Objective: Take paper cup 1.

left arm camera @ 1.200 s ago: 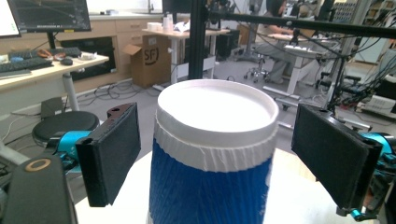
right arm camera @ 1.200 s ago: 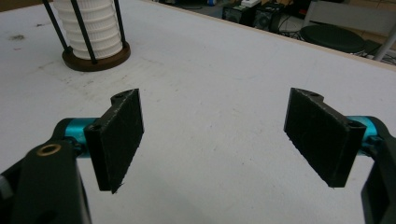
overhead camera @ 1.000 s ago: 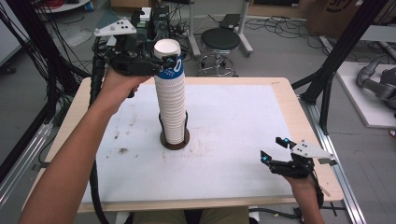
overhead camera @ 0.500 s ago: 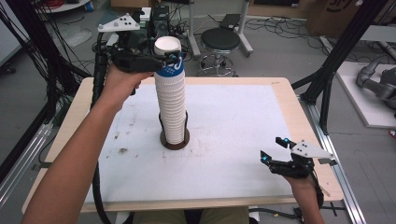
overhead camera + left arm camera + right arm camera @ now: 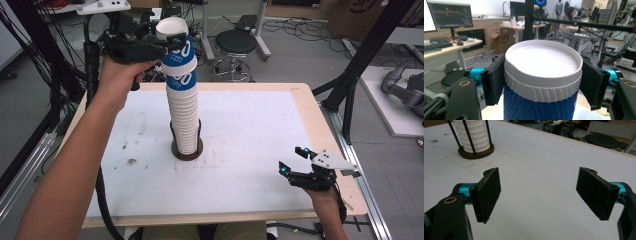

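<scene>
Against the picture of a second before, the biggest change was at the top of the stack of cups [image 5: 183, 112]: the left gripper [image 5: 167, 44], then open around the uppermost cup, had just been closing its jaws and now clamped the top cup [image 5: 176, 47] between them. That blue and white cup sat higher than before, drawn partway out of the cup beneath it, whose blue band showed below, while the lower, white part of the stack kept its place on the table [image 5: 250, 145]. The left hand [image 5: 120, 75] had risen with it at the far left of the table. The right hand and its gripper lay where they had been.

In the left gripper view the top cup [image 5: 542, 77] stood upright between the two black pads [image 5: 494, 78], its white rim level with their upper edges and each pad pressed flat on its side, just under the rim. The stack rose from a round brown base [image 5: 188, 150] near the middle of the white table top, held by thin black rods [image 5: 466, 136].

The right gripper [image 5: 295, 161] rested at the near right edge of the table, well apart from the stack, jaws spread wide with only bare table top between them; in the right gripper view the base [image 5: 476, 151] sat far off at upper left.
</scene>
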Action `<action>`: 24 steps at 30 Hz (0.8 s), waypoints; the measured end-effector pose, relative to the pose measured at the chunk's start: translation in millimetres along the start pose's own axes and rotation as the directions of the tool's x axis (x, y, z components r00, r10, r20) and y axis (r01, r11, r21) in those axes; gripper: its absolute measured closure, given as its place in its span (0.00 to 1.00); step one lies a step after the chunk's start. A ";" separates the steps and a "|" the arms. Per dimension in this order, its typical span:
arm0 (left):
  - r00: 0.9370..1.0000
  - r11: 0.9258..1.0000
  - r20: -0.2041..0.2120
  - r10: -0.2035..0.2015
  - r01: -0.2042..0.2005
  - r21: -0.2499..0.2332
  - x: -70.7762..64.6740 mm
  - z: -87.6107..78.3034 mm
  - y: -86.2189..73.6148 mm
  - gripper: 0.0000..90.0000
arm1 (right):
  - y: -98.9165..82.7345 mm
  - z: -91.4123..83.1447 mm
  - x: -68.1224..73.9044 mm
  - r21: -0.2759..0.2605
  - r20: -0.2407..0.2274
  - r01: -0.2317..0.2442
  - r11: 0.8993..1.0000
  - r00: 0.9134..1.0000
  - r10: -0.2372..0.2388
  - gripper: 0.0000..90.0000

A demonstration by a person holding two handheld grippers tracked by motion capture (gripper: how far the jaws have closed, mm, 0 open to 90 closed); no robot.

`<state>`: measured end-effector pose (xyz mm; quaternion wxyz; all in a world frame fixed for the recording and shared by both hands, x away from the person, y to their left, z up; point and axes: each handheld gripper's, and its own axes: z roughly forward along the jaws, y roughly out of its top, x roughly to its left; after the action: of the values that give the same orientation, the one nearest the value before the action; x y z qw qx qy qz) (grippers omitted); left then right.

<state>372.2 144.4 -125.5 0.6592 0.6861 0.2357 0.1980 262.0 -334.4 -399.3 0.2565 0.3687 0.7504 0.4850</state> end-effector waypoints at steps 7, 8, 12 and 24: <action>1.000 0.999 -0.002 0.011 -0.011 -0.044 -1.3 -15.1 15.0 0.33 | 0.2 -0.3 0.2 -0.002 0.001 0.001 1.000 1.000 -0.001 0.22; 1.000 0.999 -0.004 0.011 -0.011 -0.049 -1.1 -17.8 16.3 0.33 | 0.1 -0.2 0.2 -0.003 0.000 0.001 1.000 1.000 -0.001 0.22; 1.000 0.998 -0.011 0.014 -0.015 -0.068 -0.3 -28.9 20.1 0.33 | 0.1 0.1 0.7 -0.001 0.000 0.001 1.000 1.000 -0.001 0.22; 0.998 0.996 -0.056 0.021 -0.025 -0.088 6.6 -73.3 14.8 0.33 | 0.4 0.6 2.0 0.001 -0.001 -0.002 1.000 1.000 0.002 0.22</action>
<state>335.7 207.5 -107.2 0.6800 0.6532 0.2367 0.2345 261.4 -332.4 -399.2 0.2556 0.3693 0.7502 0.4852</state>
